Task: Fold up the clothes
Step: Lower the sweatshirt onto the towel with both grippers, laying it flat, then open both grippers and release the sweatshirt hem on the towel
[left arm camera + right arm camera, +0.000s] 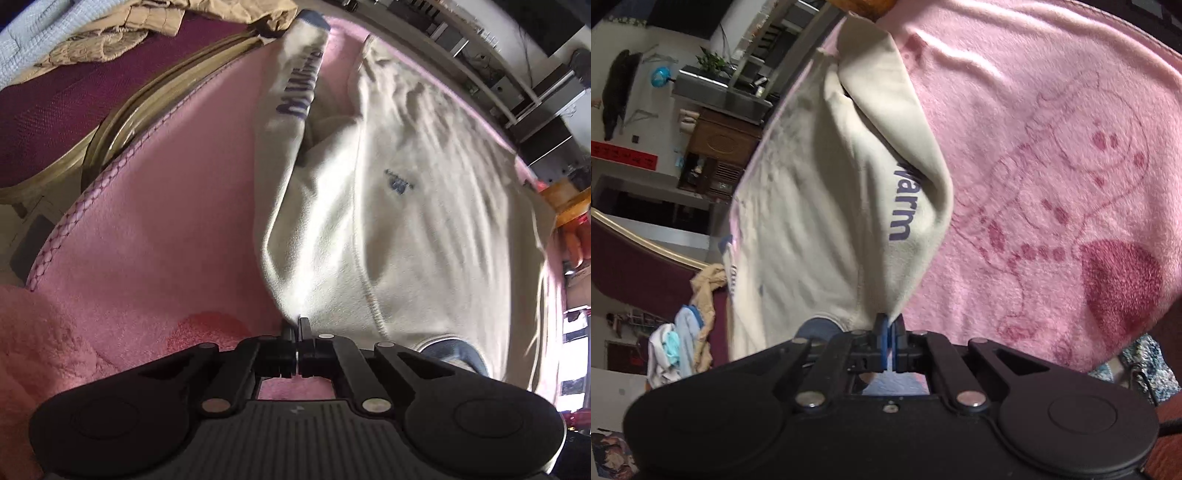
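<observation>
Now both hand-held grippers, left hand-held gripper [297,322] and right hand-held gripper [889,318], pinch cream sweatshirt [406,206]

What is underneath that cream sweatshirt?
The cream sweatshirt lies on a pink blanket, which shows all around it. What the blanket itself covers, and anything beneath the sweatshirt's middle, is hidden.

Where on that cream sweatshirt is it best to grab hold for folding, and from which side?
Probably at the shoulders beside the dark collar, coming down from the collar end. The cream sweatshirt lies spread on the pink blanket, so pinching both top corners should lift it evenly. That is where the left gripper and right gripper are shut on pinched-up folds of its cloth.
</observation>
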Available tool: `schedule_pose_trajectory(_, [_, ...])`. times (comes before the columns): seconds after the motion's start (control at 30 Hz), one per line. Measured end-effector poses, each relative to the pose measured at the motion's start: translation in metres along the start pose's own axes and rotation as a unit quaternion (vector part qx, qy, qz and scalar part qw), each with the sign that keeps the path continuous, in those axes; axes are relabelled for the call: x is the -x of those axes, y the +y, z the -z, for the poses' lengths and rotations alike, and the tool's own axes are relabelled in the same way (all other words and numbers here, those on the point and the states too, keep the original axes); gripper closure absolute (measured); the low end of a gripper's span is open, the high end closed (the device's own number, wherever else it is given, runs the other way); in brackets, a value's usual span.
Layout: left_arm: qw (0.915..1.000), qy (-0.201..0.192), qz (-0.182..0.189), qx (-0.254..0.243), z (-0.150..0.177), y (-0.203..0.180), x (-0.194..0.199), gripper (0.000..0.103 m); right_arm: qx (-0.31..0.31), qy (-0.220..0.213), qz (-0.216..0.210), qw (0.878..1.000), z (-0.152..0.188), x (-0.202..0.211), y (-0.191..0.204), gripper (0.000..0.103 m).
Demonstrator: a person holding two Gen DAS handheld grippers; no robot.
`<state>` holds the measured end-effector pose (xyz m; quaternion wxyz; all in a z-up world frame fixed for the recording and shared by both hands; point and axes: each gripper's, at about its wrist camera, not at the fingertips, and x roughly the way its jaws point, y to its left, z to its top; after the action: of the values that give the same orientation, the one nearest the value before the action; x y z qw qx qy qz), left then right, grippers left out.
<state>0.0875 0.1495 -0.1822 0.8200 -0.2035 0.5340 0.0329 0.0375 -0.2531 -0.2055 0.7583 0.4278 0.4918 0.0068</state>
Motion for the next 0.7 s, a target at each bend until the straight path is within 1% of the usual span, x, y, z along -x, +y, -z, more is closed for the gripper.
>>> schedule_pose_trajectory(0.07, [0.9995,-0.004,-0.017,-0.025,0.0,-0.006,0.005,0.097,0.035,0.002,0.031,0.999,0.004,-0.007,0.006,0.101])
schedule_pose_trajectory(0.13, [0.9982,-0.006,-0.042,-0.043,0.005,-0.009,0.015,0.097,0.07,-0.001,0.057,0.996,0.006,-0.002,0.017,0.093])
schedule_pose_trajectory(0.17, [0.9976,-0.007,-0.045,-0.052,0.009,-0.011,0.022,0.097,0.08,-0.004,0.06,0.995,0.008,0.005,0.021,0.081])
schedule_pose_trajectory(0.2, [0.9967,-0.013,-0.039,-0.069,0.015,-0.013,0.03,0.097,0.088,-0.007,0.06,0.994,0.01,0.012,0.025,0.078])
schedule_pose_trajectory(0.27, [0.994,-0.027,-0.026,-0.103,0.025,-0.022,0.043,0.097,0.112,-0.01,0.058,0.992,0.016,0.026,0.037,0.078])
schedule_pose_trajectory(0.33, [0.9891,-0.035,0.006,-0.143,0.031,-0.04,0.045,0.095,0.137,-0.018,0.046,0.989,0.022,0.034,0.049,0.08])
schedule_pose_trajectory(0.37, [0.9857,-0.04,0.015,-0.163,0.031,-0.049,0.041,0.089,0.146,-0.019,0.038,0.988,0.023,0.033,0.055,0.086])
schedule_pose_trajectory(0.4, [0.981,-0.051,0.019,-0.186,0.03,-0.061,0.035,0.085,0.155,-0.019,0.031,0.987,0.023,0.03,0.06,0.087])
schedule_pose_trajectory(0.43, [0.9763,-0.059,0.017,-0.207,0.029,-0.074,0.027,0.085,0.167,-0.023,0.031,0.985,0.022,0.023,0.067,0.087])
schedule_pose_trajectory(0.47, [0.9735,-0.057,0.012,-0.221,0.028,-0.083,0.018,0.085,0.173,-0.024,0.035,0.984,0.02,0.014,0.069,0.087])
schedule_pose_trajectory(0.53, [0.9715,-0.034,0.009,-0.234,0.03,-0.091,0.0,0.085,0.182,-0.023,0.043,0.982,0.017,-0.005,0.07,0.087])
schedule_pose_trajectory(0.6, [0.9703,-0.004,0.002,-0.242,0.036,-0.089,-0.011,0.085,0.177,0.005,0.057,0.983,0.018,-0.019,0.065,0.087])
schedule_pose_trajectory(0.63, [0.9696,0.006,0.0,-0.245,0.041,-0.085,-0.011,0.085,0.172,0.021,0.064,0.983,0.02,-0.022,0.061,0.087])
schedule_pose_trajectory(0.7, [0.9682,0.012,0.002,-0.25,0.045,-0.081,-0.002,0.085,0.166,0.031,0.064,0.984,0.026,-0.016,0.055,0.087])
